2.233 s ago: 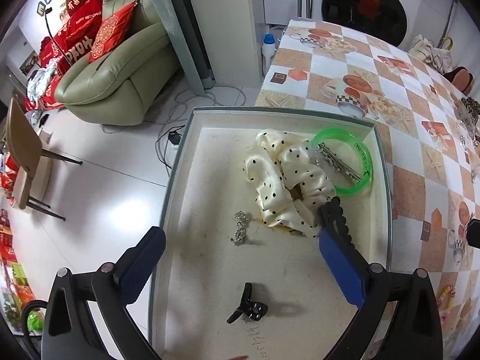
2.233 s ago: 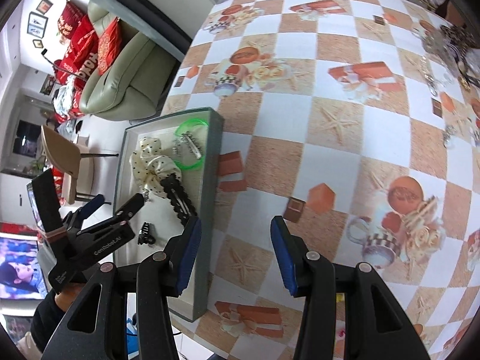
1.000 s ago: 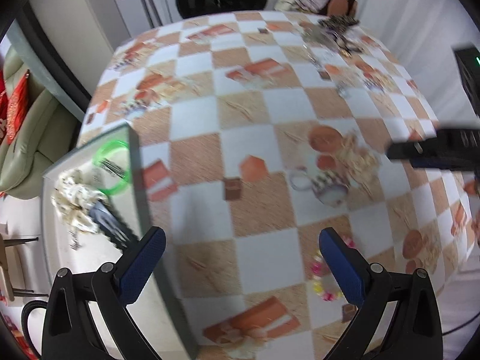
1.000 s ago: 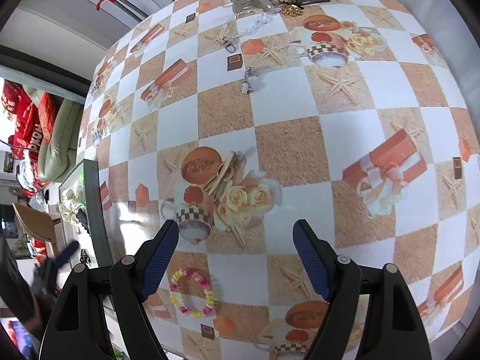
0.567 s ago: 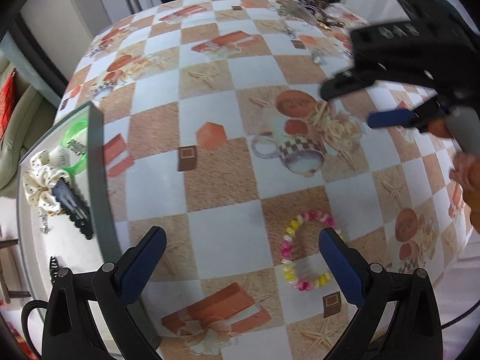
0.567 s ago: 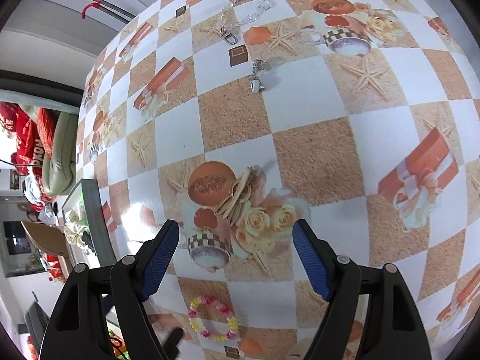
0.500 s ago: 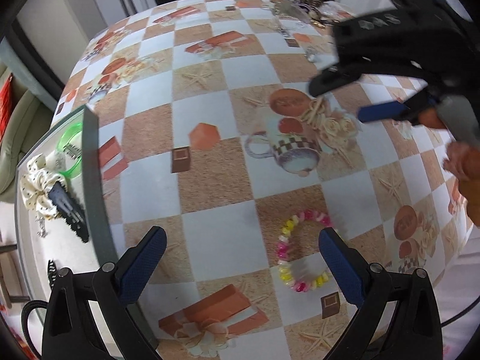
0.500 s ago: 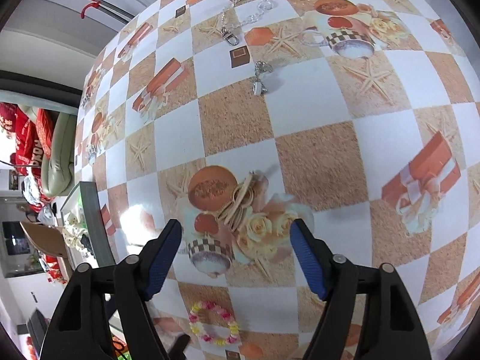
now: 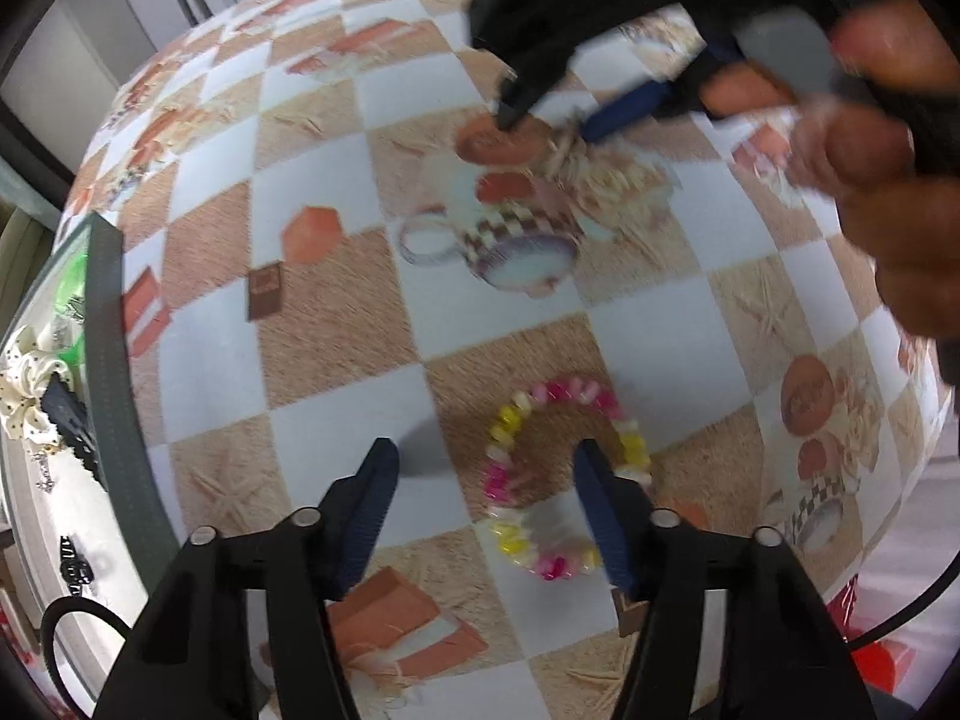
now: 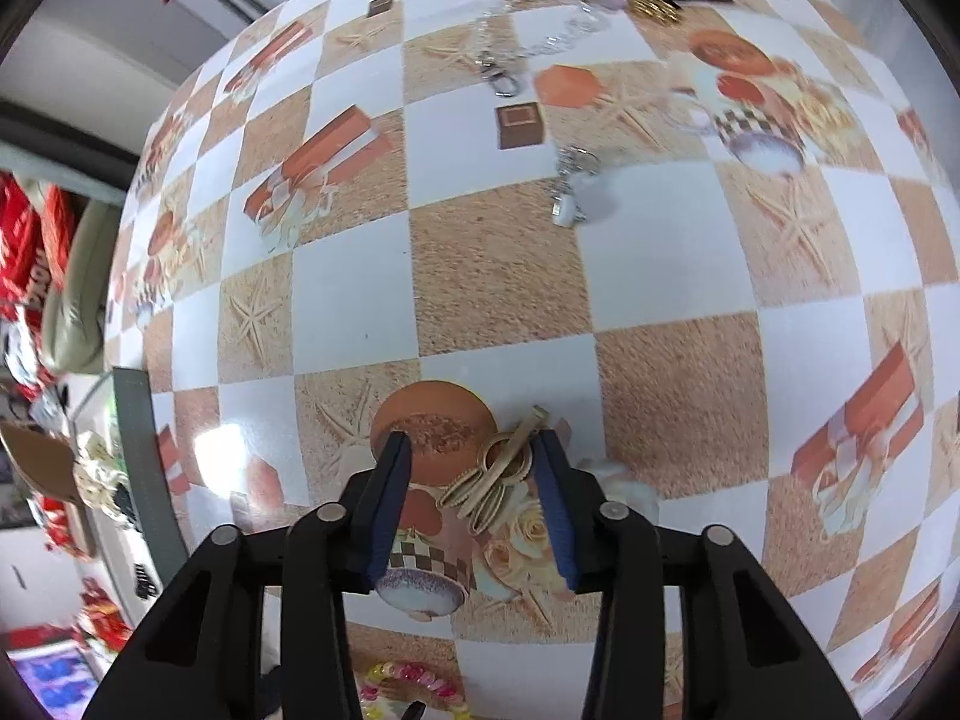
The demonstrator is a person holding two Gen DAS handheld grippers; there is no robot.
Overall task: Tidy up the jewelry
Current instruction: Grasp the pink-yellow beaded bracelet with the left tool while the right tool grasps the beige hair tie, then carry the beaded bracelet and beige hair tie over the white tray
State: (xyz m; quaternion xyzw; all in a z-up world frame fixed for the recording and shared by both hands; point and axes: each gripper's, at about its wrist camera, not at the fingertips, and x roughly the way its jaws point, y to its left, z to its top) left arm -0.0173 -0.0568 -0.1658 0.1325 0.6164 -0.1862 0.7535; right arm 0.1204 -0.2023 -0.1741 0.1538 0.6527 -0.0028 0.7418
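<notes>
On the checkered orange-and-white printed tabletop (image 9: 336, 324), the left claw (image 9: 486, 468) hangs over the pink, yellow and white beaded bracelet (image 9: 558, 480). Its jaws are closing at a middling gap: the right finger sits inside the ring at about 3 o'clock of it, the left finger well outside at 9 o'clock, so the near-left arc of beads lies between them but neither pad presses on it yet. The risk, as I judge it, is that the closing pads only pinch 1 side of a loose elastic loop, which could roll or flick away, or skid on the slick cloth instead of lifting.

The right claw (image 10: 474, 486) is also closing, narrower, around the pale gold looped hair clip (image 10: 498, 474), which lies slanted between its fingers, close to the right pad; I cannot tell whether that pad touches. The clip lies flat and thin on a busy printed cup pattern, so the pads may close above it or push it sideways. Both claws work close together, the right one at 1 o'clock in the left wrist view, so a clash is possible.

The grey-rimmed tray (image 9: 108, 360) at 9 o'clock already holds a polka-dot cream scrunchie (image 9: 27, 372) and dark clips. The silver chains (image 10: 528, 48) at 12 o'clock wait.

No writing is readable on the tabletop; only blurred white characters on red cushions (image 10: 24, 252).
</notes>
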